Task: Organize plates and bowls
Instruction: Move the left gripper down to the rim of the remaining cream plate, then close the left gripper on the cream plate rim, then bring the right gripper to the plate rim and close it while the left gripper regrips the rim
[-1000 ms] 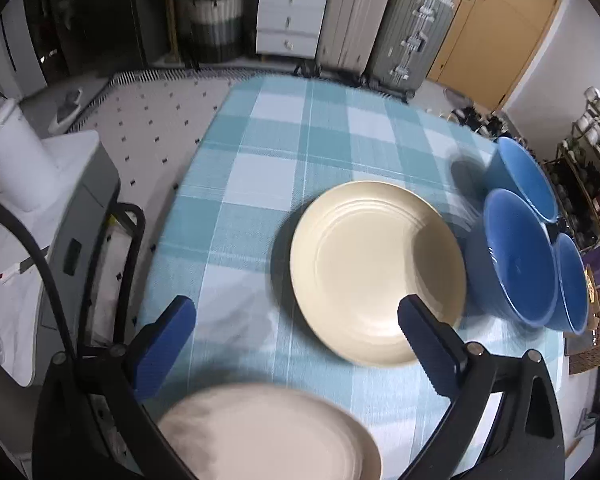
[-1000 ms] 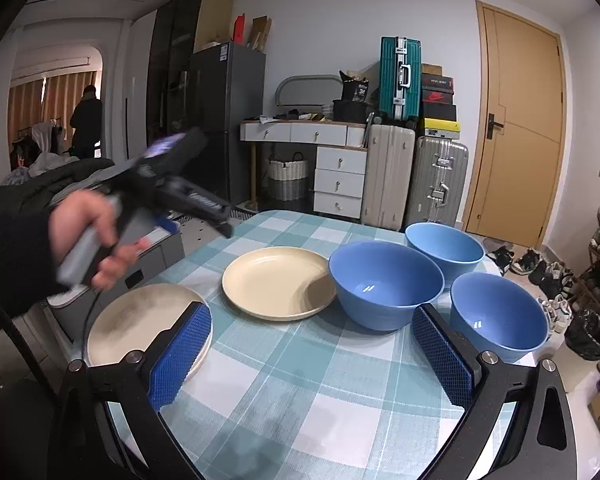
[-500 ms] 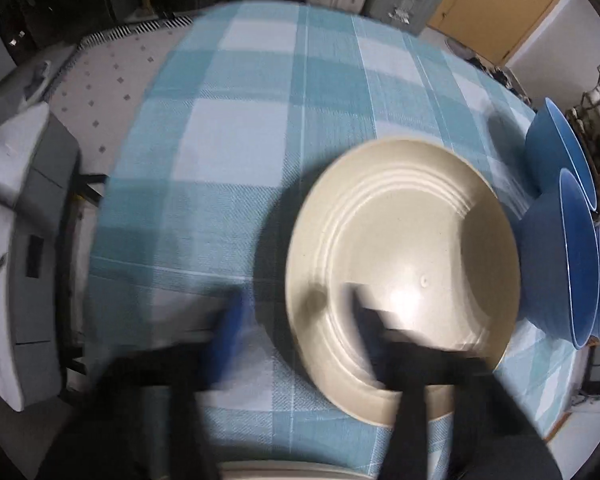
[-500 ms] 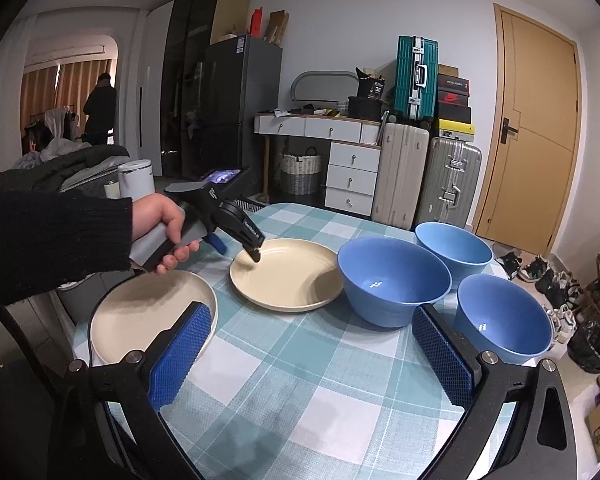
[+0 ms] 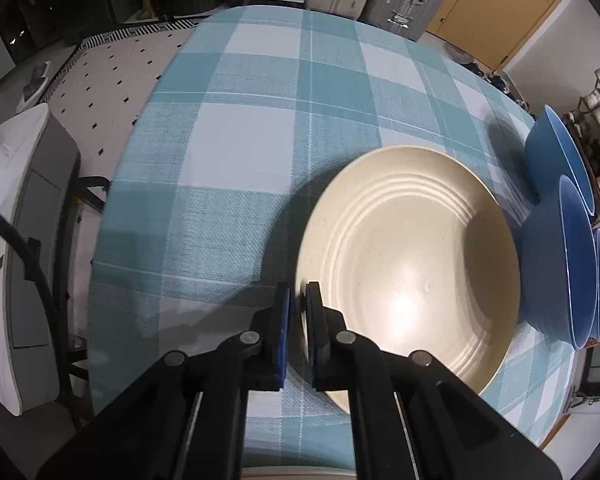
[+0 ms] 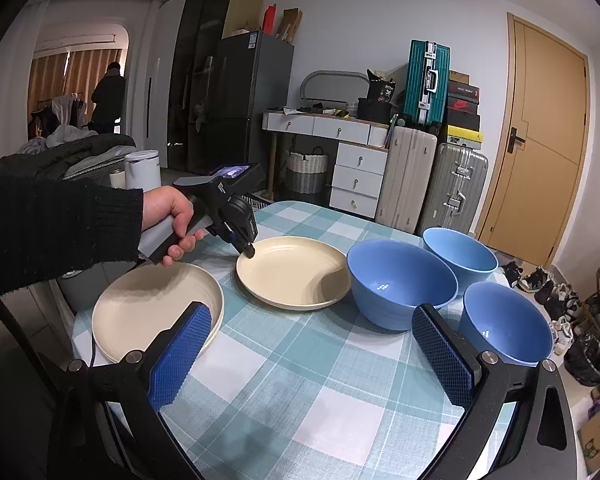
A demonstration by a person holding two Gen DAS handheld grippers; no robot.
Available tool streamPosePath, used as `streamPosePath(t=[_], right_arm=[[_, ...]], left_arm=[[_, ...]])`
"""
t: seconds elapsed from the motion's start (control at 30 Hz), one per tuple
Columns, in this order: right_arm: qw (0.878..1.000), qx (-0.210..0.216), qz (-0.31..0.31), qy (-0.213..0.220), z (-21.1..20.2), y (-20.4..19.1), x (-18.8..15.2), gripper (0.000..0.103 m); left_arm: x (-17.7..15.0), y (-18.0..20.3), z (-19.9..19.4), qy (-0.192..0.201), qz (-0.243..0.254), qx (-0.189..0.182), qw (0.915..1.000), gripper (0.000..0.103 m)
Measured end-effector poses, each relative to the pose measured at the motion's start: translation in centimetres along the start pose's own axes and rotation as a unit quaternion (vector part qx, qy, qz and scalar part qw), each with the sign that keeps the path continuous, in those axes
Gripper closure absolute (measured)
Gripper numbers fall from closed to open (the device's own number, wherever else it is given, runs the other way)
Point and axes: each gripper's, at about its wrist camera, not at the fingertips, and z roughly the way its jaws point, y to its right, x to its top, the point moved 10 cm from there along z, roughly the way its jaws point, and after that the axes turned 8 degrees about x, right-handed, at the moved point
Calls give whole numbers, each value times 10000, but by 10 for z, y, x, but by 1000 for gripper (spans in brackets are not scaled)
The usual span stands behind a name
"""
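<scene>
Organizing barely begun: two cream plates apart on the checked surface [image 6: 300,412], three blue bowls unstacked. Left hand-held gripper [image 5: 298,300] pinched tight on the near rim of the far cream plate [image 5: 412,272], jaws just closed onto it, one pad outside the rim and one inside, plate seemingly flat on the cloth. Near cream plate [image 6: 156,312] just behind and below that gripper, at the surface edge, nothing stacked on it. Large blue bowl [image 6: 400,280] just past the gripped plate's far side, two smaller blue bowls [image 6: 460,256] [image 6: 504,324] beyond it. Left to do, by judgement: plate onto plate, bowls nested. Left hand [image 6: 176,220] wrapped round the handle, sleeve reaching in from the side, gripper pitched steeply down. Right hand-held gripper [image 6: 312,344] wide apart, empty, hovering low over the cloth, aimed shallowly toward the bowls
</scene>
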Motion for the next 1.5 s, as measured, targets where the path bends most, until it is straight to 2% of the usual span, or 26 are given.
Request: streamPosePath(t=[0.23,0.7,0.77,0.87,1.0,1.07,1.17,1.2,1.27,1.4,1.5], right_arm=[[10000,-9,60,-27,4,4,-3,1],[9999,-20,147,-89,13,6,-7,1],[9998,-13,194,-90,14,7,-7,1],[9996,-154,229,73,8,11,-1,1],[9989,-112,291,354,-2,13,6,1],[9986,-85,284,428,-5,12,10,1],[9981,-46,254,557,-9,9,16,1],[9978,-29,243,623,-11,8,18,1],[9966,-83,197,800,-18,4,23,1],[9844,-248,-67,1740,-56,-13,49,1],[9795,-170,-92,2003,-65,-23,71,1]], left_arm=[[7,-14,0,35,-47,47,10000,99],[9,-84,-1,57,-468,185,9987,98],[7,-92,-2,171,-514,204,9983,98],[2,-95,1,178,-609,-28,9980,98],[0,-97,-1,304,-601,-61,9977,95],[-2,-100,-3,344,-710,-78,9969,89],[-5,-106,-8,443,-838,-98,9954,74],[-6,-109,-11,486,-880,-102,9949,62],[-8,-113,-21,657,-1000,-204,9926,59],[-18,-126,-44,1057,-1411,-569,9827,58],[-26,-132,-55,1143,-1508,-698,9794,46]])
